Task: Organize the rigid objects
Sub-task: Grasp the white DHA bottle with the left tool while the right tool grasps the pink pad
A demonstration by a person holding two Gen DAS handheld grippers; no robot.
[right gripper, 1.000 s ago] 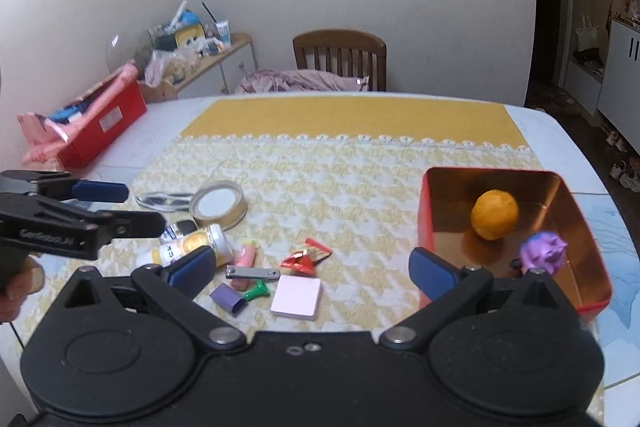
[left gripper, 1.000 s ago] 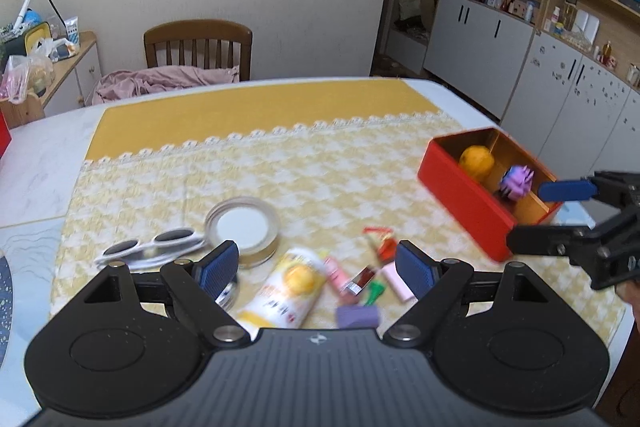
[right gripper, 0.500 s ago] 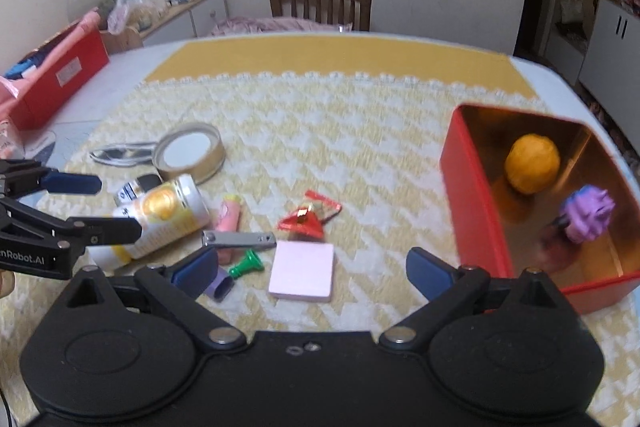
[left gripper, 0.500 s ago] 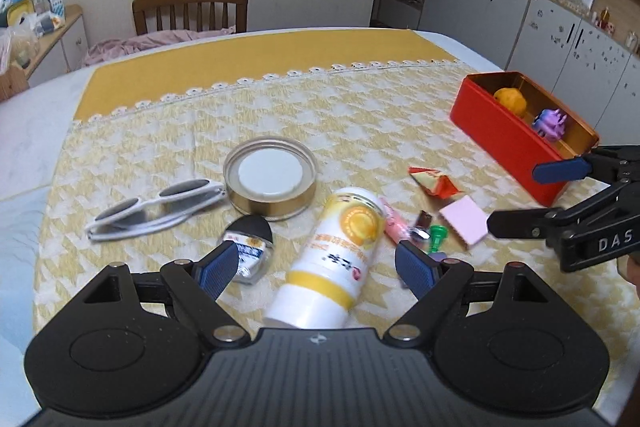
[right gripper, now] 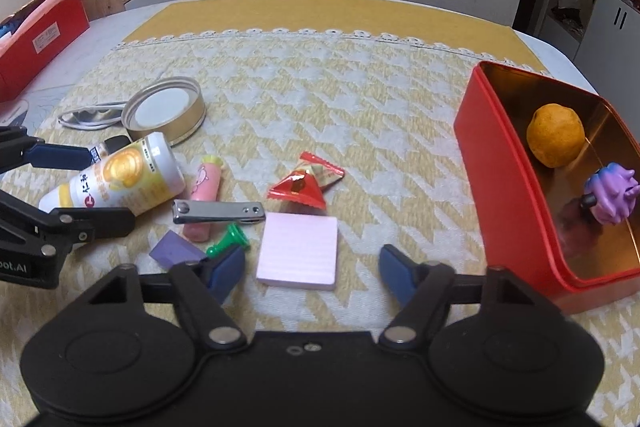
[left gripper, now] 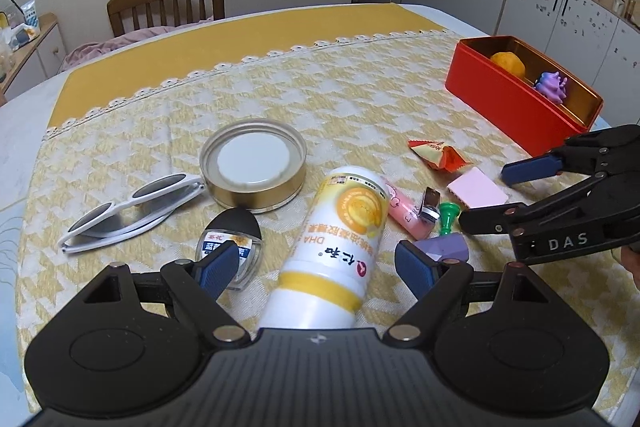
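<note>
A white and yellow bottle [left gripper: 340, 239] lies on its side between the fingers of my left gripper [left gripper: 316, 267], which is open; the pads do not touch it. My right gripper [right gripper: 311, 271] hangs low over a pink pad [right gripper: 298, 251]. Its jaws are closing, with the pad between them and untouched. Beside the pad lie a nail clipper [right gripper: 218, 211], a pink tube [right gripper: 206, 187], a green piece [right gripper: 228, 241], a purple block [right gripper: 176, 253] and a red candy wrapper [right gripper: 304, 183]. The red tin [right gripper: 508, 187] at the right holds an orange [right gripper: 555, 135] and a purple toy [right gripper: 612, 195].
A gold lid [left gripper: 254, 163], white sunglasses [left gripper: 128, 211] and a small black-capped bottle [left gripper: 230, 239] lie left of the big bottle. A chair [left gripper: 166, 3] stands at the far table edge. A red box [right gripper: 40, 39] sits far left. Cabinets [left gripper: 560, 11] line the right wall.
Both grippers have come down toward the table and tilted downward. The bottle now lies between the left fingers. The right jaws have narrowed around the pink pad.
</note>
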